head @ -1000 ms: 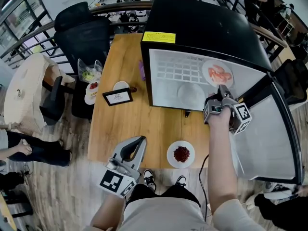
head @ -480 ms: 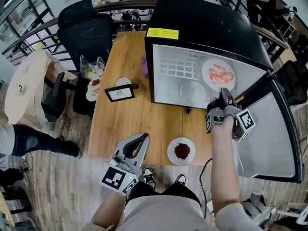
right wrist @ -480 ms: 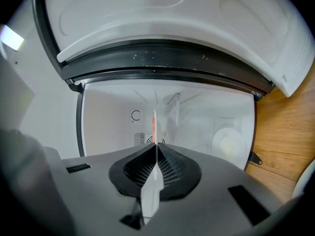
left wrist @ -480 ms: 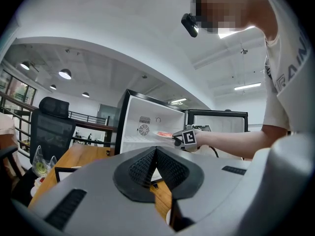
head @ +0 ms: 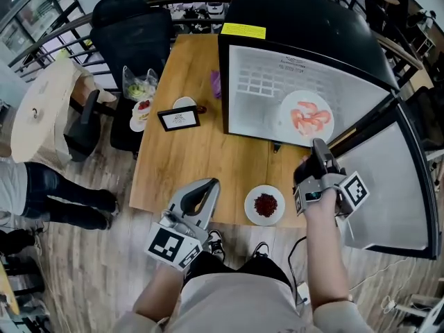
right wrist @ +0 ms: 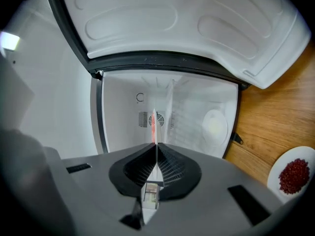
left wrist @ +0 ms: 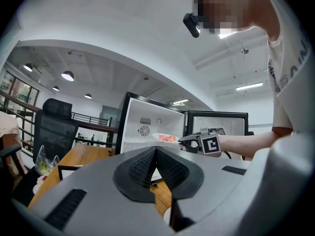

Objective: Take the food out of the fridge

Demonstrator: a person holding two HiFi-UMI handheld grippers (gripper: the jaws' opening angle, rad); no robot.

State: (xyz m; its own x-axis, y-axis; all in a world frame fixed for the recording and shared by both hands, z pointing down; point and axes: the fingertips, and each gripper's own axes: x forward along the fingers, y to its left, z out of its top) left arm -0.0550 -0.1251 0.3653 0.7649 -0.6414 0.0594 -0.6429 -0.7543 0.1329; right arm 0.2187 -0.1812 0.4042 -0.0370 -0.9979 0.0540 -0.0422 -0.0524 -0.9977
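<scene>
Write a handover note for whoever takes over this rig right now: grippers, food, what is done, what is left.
Right gripper: jaws shut on the rim of the plate of pink food, at the open front of the fridge.
Left gripper: jaws shut, empty, near the front edge of the table.
Done: a plate of red food sits on the table.
Left: bring the pink plate clear and set it on the table, probably beside the red one. A white dish is inside the fridge; I can't tell whether it holds food.

Office, swivel chairs (head: 132, 33), ceiling strip lights (left wrist: 248, 86)
</scene>
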